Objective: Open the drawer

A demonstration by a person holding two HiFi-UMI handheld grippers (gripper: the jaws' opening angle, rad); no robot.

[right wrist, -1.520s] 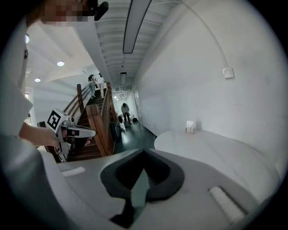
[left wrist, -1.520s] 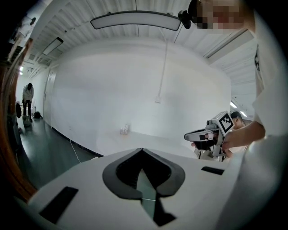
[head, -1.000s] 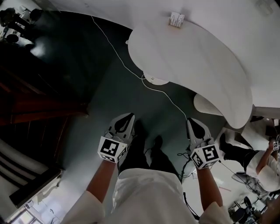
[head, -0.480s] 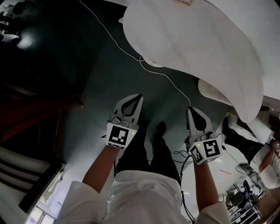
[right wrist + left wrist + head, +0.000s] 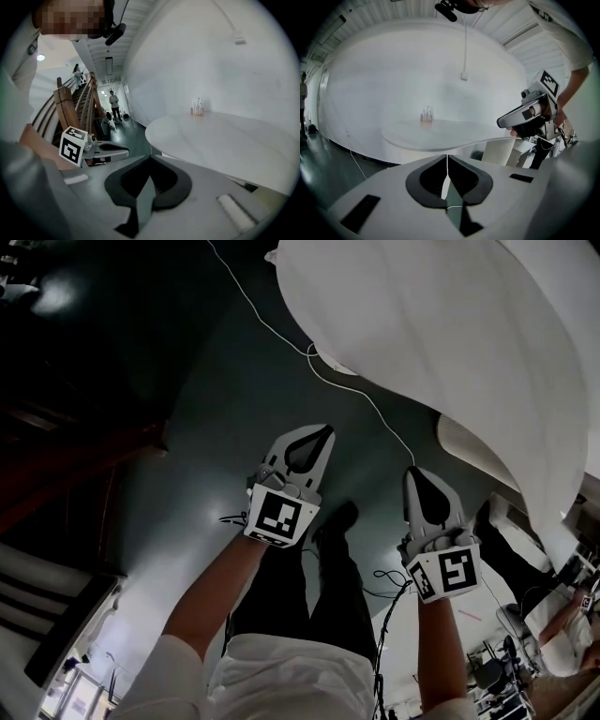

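1. The left gripper (image 5: 327,428) is held out in front of the person, above the dark floor (image 5: 206,418). It points ahead and slightly down.
2. Its own view shows the two jaws pressed together tip to tip, with nothing between them.
3. The right gripper (image 5: 417,472) is held beside it, a little apart, pointing much the same way.
4. Its jaws are also pressed together and hold nothing.
5. Below and between the two grippers, the head view shows the person's dark trousers (image 5: 281,587) and one shoe (image 5: 341,517) on the floor.
6. A white curved table (image 5: 450,334) lies ahead of both grippers, nearer the right one.
7. A small holder (image 5: 425,115) with upright items stands on the far part of the table top.
8. A thin white cable (image 5: 251,304) runs across the floor to the foot of the table.
9. A wooden stair railing (image 5: 63,108) stands off to the person's left.
10. The drawer cannot be made out in any of the views.
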